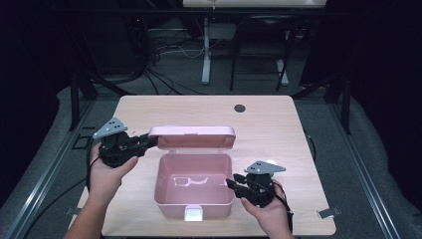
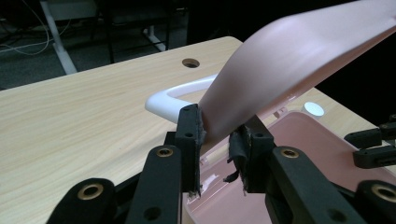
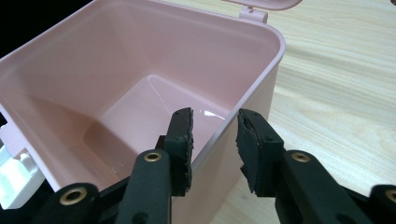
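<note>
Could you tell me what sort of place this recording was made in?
Probably a lab recording bay: a wooden table on a metal frame, dark curtains around, loose cables on the floor behind, another desk's legs.

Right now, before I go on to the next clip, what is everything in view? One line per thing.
Table: one, light wood, centre, with a dark round hole near its far edge.
Box: one, pink, open and empty, at the near middle of the table.
Lid: one, pink, hinged at the box's far side, raised.
Handle: one, white, on the lid's outer side.
Latch: one, white, on the box's near wall.
Desk legs: white, on the floor beyond the table.
Left hand-held gripper: one, black, jaws astride the lid's left corner.
Right hand-held gripper: one, black, jaws astride the box's right wall, a gap showing at one pad.
Hands: two, entering from the bottom.
</note>
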`<state>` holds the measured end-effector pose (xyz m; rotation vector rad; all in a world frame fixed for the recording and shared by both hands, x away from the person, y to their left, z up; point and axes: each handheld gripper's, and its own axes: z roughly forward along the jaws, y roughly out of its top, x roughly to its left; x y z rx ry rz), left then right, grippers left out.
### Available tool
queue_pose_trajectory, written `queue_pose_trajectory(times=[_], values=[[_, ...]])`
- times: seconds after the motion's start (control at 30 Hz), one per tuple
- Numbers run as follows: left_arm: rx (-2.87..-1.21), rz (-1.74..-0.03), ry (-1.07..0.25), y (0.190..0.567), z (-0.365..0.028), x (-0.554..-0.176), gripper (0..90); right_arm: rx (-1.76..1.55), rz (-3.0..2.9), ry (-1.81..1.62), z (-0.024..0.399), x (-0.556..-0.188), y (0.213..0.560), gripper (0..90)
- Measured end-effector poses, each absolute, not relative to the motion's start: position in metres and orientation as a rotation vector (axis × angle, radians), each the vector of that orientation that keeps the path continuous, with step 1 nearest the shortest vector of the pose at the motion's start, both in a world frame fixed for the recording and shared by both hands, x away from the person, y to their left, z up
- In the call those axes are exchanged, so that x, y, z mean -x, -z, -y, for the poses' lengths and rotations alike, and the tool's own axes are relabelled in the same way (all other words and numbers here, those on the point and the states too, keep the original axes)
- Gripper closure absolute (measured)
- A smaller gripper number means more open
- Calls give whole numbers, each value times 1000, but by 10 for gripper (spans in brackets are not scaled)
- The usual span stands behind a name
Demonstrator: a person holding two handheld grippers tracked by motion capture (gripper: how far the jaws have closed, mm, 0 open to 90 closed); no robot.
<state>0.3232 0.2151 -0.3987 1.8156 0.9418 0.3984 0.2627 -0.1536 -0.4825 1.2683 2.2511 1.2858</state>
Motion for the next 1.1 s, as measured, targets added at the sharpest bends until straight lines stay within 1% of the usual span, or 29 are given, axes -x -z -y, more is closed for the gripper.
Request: queue_pose_trajectory(times=[1.1], values=[[-1809,-988,-392,423,-213,-340,768,-1277,-2249,-1291,153,-261,483,660]])
